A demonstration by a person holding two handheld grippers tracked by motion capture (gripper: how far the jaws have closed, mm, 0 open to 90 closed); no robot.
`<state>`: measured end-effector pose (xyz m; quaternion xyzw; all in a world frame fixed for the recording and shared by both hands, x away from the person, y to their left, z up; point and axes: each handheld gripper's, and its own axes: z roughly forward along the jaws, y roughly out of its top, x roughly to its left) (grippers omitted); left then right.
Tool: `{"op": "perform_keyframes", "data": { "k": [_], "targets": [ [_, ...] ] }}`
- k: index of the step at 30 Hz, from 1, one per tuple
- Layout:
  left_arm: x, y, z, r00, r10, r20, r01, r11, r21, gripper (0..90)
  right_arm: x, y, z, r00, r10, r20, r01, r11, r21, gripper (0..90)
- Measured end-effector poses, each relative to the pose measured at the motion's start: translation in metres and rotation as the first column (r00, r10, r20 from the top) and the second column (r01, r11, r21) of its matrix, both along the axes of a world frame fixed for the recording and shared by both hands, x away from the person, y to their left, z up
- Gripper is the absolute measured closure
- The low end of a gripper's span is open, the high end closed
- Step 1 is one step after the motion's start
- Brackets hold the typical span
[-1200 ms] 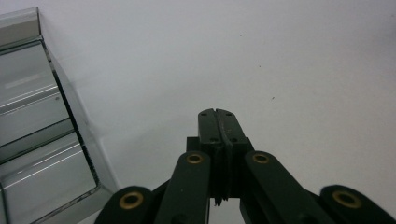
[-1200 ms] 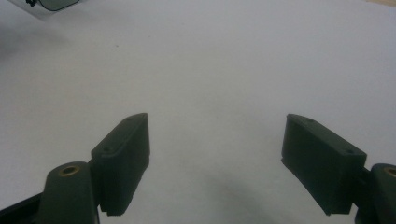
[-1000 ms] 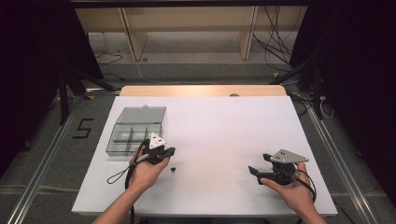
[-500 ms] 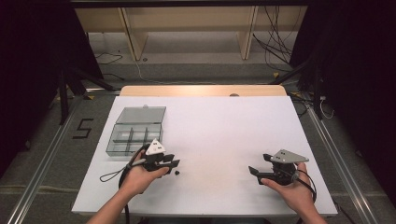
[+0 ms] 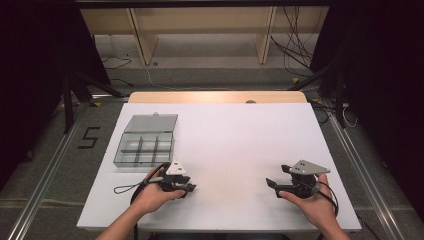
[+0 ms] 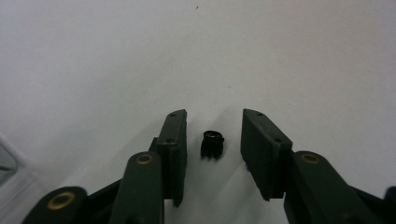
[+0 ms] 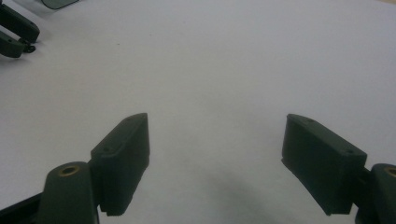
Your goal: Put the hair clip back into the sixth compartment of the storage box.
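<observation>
The tiny black part (image 6: pixel 212 144) looks light, stiff and easily flicked, so the left gripper (image 6: pixel 212 151), jaws apart around it, should pinch its flat sides squarely.

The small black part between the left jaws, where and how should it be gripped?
Grip the small black part across its two flat sides, coming straight down over it. It stands free on the white table, and the left hand-held gripper already has one open jaw on each side, neither touching it.
</observation>
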<state>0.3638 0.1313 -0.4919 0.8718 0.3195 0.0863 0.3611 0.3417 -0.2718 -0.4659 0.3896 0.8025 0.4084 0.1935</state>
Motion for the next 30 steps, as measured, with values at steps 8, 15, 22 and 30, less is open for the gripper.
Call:
{"op": "perform_keyframes", "data": {
  "k": [8,15,22,30],
  "targets": [
    [-0.001,-0.003,0.002,0.9994,-0.005,0.036,0.003,0.9985,0.054,79.0,0.0,0.0,0.0,1.0,0.0,0.0,0.0,1.0,-0.002,24.3],
    [0.002,-0.003,0.003,0.9994,0.017,0.032,-0.019,0.9985,0.052,79.3,0.0,0.0,0.0,1.0,0.004,0.001,-0.004,1.0,-0.002,24.3],
    [0.006,0.004,0.008,0.9981,0.048,0.038,-0.049,0.9985,0.025,79.3,0.001,0.0,0.0,1.0,0.002,0.0,-0.002,1.0,0.0,24.3],
    [0.007,0.005,0.016,0.9961,0.072,0.052,-0.072,0.9974,0.003,79.3,0.001,0.0,-0.001,1.0,0.002,0.0,-0.002,1.0,-0.002,24.4]
  ]
}}
